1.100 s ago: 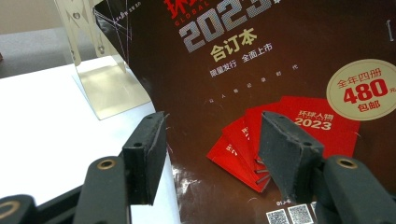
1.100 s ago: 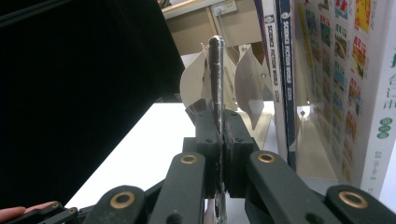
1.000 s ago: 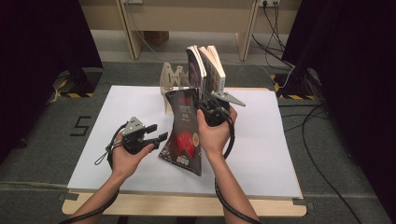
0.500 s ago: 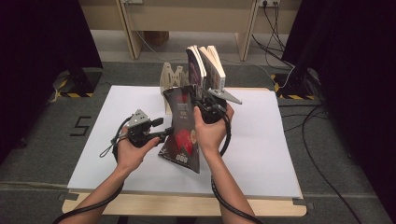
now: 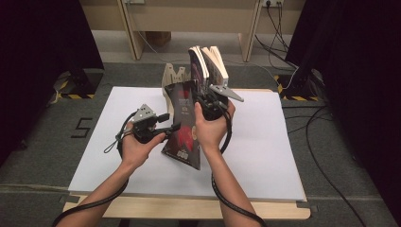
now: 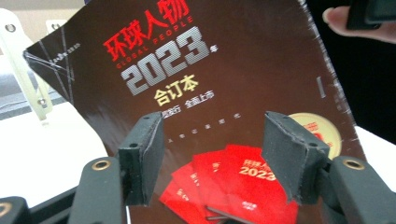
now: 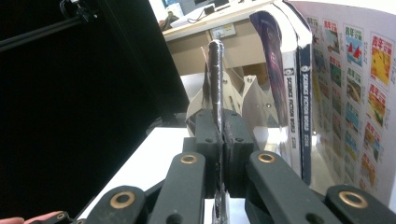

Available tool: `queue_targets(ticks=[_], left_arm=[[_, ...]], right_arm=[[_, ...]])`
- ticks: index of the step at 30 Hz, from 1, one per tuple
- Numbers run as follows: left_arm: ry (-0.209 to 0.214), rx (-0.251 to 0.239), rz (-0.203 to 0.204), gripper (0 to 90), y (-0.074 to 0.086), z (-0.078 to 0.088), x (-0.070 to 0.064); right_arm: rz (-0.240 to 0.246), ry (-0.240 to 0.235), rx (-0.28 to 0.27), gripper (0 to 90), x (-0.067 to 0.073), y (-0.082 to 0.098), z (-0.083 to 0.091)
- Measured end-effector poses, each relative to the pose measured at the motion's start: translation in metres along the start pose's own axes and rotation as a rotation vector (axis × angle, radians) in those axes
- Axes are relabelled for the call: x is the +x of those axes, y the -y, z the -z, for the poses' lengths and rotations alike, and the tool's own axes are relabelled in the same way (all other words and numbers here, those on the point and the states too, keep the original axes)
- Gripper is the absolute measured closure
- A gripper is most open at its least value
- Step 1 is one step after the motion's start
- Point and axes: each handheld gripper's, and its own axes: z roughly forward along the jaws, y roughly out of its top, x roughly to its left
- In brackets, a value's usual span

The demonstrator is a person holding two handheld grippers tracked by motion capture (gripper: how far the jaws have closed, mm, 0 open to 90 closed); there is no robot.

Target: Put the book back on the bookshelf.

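Note:
A dark magazine with red cards printed on its cover is held tilted above the white board. My right gripper is shut on its upper edge; in the right gripper view the thin magazine stands edge-on, pinched between the jaws of that gripper. My left gripper hangs just left of the magazine, open. In the left gripper view its pads stand wide apart in front of the cover, nothing between them.
Behind the magazine a pale wooden rack stands at the board's far edge, with upright books in it; the books stand close on the right in the right gripper view. The white board lies on a grey-floored area, cables at right.
My left gripper has risen and come right, closer to the magazine's cover. The right gripper and the magazine have hardly shifted.

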Motion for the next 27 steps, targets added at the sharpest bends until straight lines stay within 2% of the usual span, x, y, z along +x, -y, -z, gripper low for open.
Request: queue_targets(ticks=[4,10,17,27], left_arm=[[0.005,-0.008,0.002,38.2,-0.006,-0.003,-0.003],[0.018,-0.002,-0.009,37.9,-0.014,-0.008,-0.008],[0.052,0.0,0.022,37.4,-0.016,-0.014,-0.014],[0.079,0.013,0.032,36.9,-0.021,-0.02,-0.024]], right_arm=[[0.005,0.004,-0.003,87.3,0.001,0.0,-0.005],[0.005,0.004,0.023,87.1,0.004,0.005,-0.01],[-0.003,0.005,0.043,87.0,0.003,0.007,-0.011],[-0.001,0.006,0.07,86.7,0.001,0.008,-0.011]])
